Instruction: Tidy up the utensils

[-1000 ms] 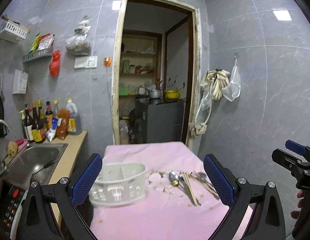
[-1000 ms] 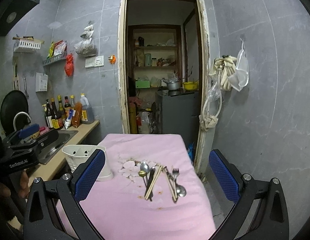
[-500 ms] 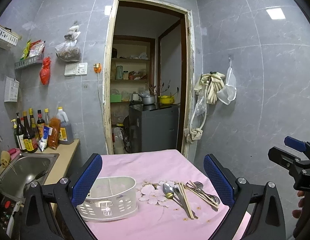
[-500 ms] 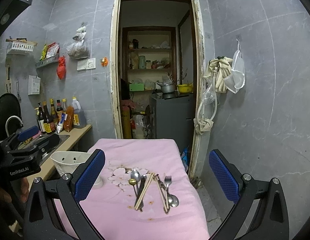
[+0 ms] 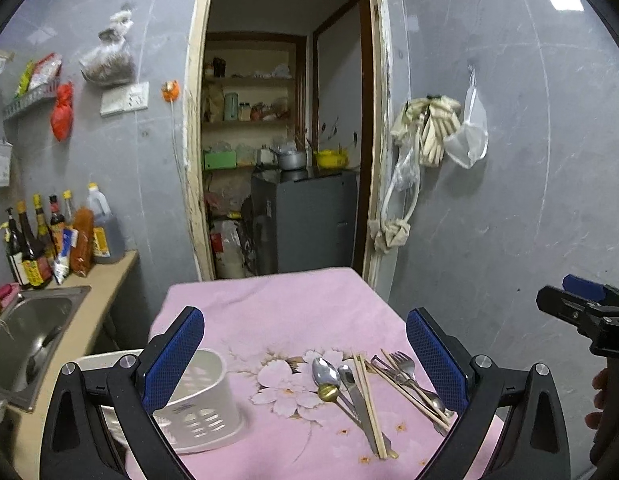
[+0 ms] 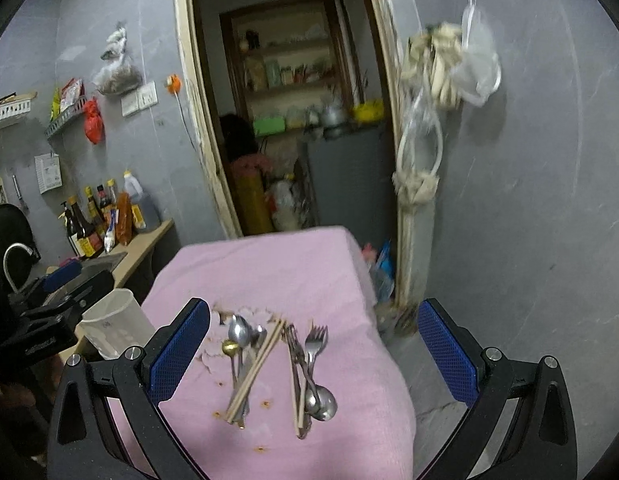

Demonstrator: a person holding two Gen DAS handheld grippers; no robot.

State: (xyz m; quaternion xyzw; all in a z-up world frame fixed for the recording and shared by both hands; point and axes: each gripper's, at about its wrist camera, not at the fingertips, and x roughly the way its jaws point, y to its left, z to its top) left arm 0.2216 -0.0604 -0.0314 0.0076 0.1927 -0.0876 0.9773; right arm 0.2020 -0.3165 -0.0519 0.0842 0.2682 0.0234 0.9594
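Observation:
A pile of utensils lies on the pink tablecloth (image 5: pixel 269 312): spoons (image 5: pixel 325 372), chopsticks (image 5: pixel 369 404) and a fork (image 5: pixel 403 362). A white slotted utensil holder (image 5: pixel 205 404) stands at the cloth's left, partly behind my left finger. My left gripper (image 5: pixel 305 364) is open and empty above the table's near edge. In the right wrist view the spoons (image 6: pixel 239 334), chopsticks (image 6: pixel 257 368), fork (image 6: pixel 315 340) and holder (image 6: pixel 113 320) show too. My right gripper (image 6: pixel 313 356) is open and empty, hovering over the utensils.
A sink (image 5: pixel 25 344) and a counter with sauce bottles (image 5: pixel 57 236) lie left of the table. An open doorway (image 5: pixel 285 152) with a grey cabinet is behind it. A grey tiled wall with hanging bags (image 5: pixel 437 132) stands right.
Both grippers moved forward and tilted down toward the table. The right gripper swung closer over the utensil pile. Both stay open.

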